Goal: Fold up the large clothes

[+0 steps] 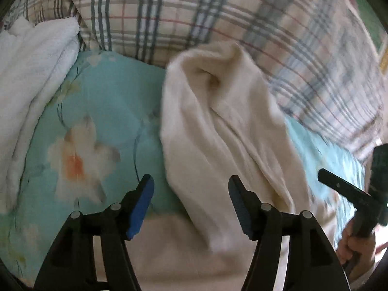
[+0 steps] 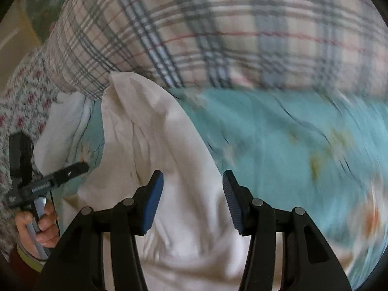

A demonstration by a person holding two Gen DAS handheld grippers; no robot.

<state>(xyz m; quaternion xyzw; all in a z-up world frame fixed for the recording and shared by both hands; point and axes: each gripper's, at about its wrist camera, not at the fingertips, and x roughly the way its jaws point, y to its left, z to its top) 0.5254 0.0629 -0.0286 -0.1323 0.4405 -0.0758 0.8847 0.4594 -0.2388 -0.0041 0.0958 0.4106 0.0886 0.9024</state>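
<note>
**Two grippers open above a cream garment on the bed**

Both tools hang over the work with nothing between their pads. The left gripper (image 1: 191,194) has its blue-faced fingers (image 1: 141,206) standing well apart, and so does the right gripper (image 2: 192,191); each pair looks down at cloth it is not touching, so neither is holding anything at this moment.

The task's thing, a cream garment (image 1: 218,126), lies in a long folded band on the teal floral bedspread (image 1: 101,111). From the left wrist view it runs ahead of the right-hand finger and away toward the plaid pillow (image 1: 218,12), with its far end bunched into a soft peak; bare bedspread lies ahead of the left-hand finger. From the right wrist view the garment fills the space under and ahead of the left-hand finger, while teal cloth stretches beyond the other.

A white knitted cloth (image 1: 31,72) sits heaped well off to the outer side of the left fingers, apart from the garment, probably a separate piece set aside. Each wrist view also catches the other tool at its edge, gripped by a hand (image 2: 38,225).

Judging by the lie of things, the garment has been laid down lengthwise in a narrowed strip, which suits a further fold across its length. The open fingers above it fit a release, with a fresh grasp on an end as the likely next need. Blur makes finer creases hard to read.
</note>
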